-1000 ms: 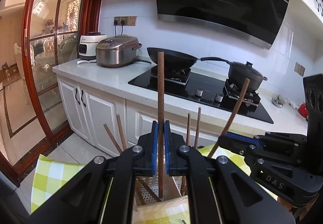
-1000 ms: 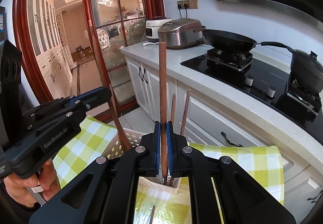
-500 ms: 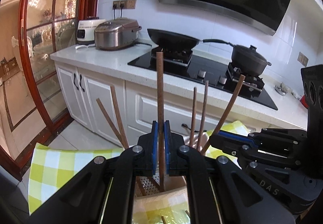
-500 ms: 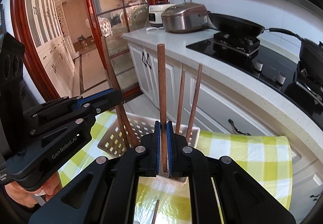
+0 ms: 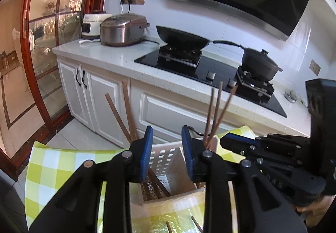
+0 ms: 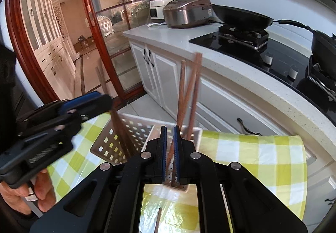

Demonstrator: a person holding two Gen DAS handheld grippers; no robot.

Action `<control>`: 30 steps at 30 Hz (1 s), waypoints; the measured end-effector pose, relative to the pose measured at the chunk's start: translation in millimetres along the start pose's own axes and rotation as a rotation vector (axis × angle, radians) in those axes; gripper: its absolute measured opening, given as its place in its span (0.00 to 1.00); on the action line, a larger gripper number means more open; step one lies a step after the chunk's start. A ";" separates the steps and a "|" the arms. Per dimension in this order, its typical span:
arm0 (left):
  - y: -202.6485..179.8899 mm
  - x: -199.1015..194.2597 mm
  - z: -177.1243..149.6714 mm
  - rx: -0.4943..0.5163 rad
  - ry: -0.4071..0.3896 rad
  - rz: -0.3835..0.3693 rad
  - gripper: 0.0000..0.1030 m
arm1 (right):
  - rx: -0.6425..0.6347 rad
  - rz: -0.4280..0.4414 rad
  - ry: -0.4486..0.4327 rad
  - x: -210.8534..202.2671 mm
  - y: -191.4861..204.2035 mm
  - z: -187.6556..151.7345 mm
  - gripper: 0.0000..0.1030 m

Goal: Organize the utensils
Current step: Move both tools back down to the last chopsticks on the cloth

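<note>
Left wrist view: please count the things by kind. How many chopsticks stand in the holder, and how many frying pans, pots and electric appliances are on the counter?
Chopsticks standing in the holder: 5 (2 on the left, 3 on the right)
Frying pan: 1
Pot: 1
Electric appliances: 2 (brown, white)
Total: 9
</note>
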State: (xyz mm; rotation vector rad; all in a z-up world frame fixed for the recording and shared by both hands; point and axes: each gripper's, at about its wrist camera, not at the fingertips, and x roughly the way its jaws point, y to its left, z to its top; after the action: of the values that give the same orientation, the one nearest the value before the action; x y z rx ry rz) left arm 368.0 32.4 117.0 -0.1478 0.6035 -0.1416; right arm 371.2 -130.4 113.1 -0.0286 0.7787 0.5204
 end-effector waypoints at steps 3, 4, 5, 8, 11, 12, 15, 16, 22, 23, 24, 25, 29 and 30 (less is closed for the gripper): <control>-0.7 -13.4 -3.1 0.000 -0.023 -0.008 0.27 | 0.009 -0.015 -0.014 -8.1 -7.6 -1.5 0.10; -1.4 -17.5 -4.5 -0.001 -0.028 -0.010 0.27 | 0.009 -0.021 -0.019 -11.7 -9.6 -2.4 0.10; -1.3 -23.3 -7.2 -0.002 -0.036 -0.014 0.27 | 0.009 -0.027 -0.026 -15.2 -11.6 -3.7 0.10; -0.6 -40.5 -18.9 -0.009 -0.055 -0.027 0.27 | 0.021 -0.051 -0.048 -28.6 -19.9 -13.0 0.14; 2.5 -54.5 -40.2 -0.028 -0.049 -0.040 0.27 | 0.032 -0.069 -0.062 -39.1 -26.7 -34.2 0.31; 3.5 -58.4 -49.7 -0.034 -0.045 -0.043 0.26 | 0.032 -0.074 -0.065 -41.5 -28.0 -43.3 0.35; 5.7 -65.3 -84.3 -0.049 -0.009 -0.044 0.27 | 0.039 -0.075 -0.052 -45.3 -32.1 -86.9 0.42; 5.4 -65.5 -97.0 -0.050 0.008 -0.041 0.27 | 0.047 -0.073 -0.045 -44.7 -33.2 -98.2 0.42; -3.5 -52.8 -185.4 -0.036 0.159 -0.017 0.26 | 0.118 -0.050 0.046 -34.1 -41.1 -192.1 0.43; -5.6 -48.9 -198.8 -0.037 0.183 -0.026 0.26 | 0.126 -0.043 0.064 -31.6 -41.6 -203.9 0.44; -7.3 -44.3 -209.2 -0.039 0.204 -0.034 0.25 | 0.125 -0.040 0.078 -29.3 -40.8 -209.6 0.44; -9.1 -40.0 -216.4 -0.034 0.221 -0.031 0.23 | 0.114 -0.040 0.097 -27.2 -38.8 -218.8 0.44; -16.1 -22.4 -231.0 -0.007 0.263 -0.002 0.18 | 0.110 -0.049 0.109 -26.2 -38.7 -229.0 0.44; -17.4 -19.5 -232.1 -0.005 0.269 0.008 0.18 | 0.112 -0.048 0.105 -26.3 -38.4 -227.7 0.44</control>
State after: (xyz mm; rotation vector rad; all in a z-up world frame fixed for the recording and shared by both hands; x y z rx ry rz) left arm 217.5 -3.7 -57.9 -0.1322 0.8726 -0.1539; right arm 222.2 -223.9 -38.9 0.0293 0.9068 0.4318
